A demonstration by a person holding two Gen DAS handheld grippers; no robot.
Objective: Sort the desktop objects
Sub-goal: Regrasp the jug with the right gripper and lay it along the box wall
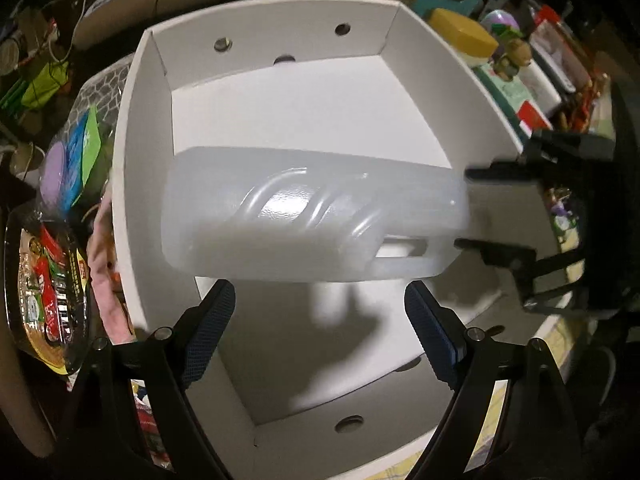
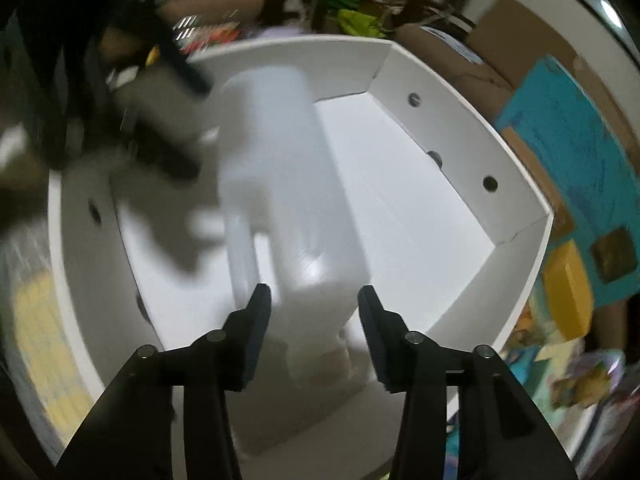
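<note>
Both hand-held grippers, left (image 1: 320,312) and right (image 2: 314,308), gape apart, empty, over a translucent jug (image 1: 312,216) inside a white box (image 1: 140,160).

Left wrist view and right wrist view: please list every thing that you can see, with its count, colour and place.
Translucent plastic jug with moulded handle: one, milky white, lying on its side inside the box.
White cardboard box with round holes: one, white, open top, under both tools.
Yellow-lidded plastic container: one, yellow lid, beyond the box's right wall.
Teal cardboard box: one, teal, outside the white box.
Clear bag of coloured items: one, purple, blue, green, left of the box.
Left tool: one, black, open, empty.
Right tool: one, black, open, at the jug's end.
</note>
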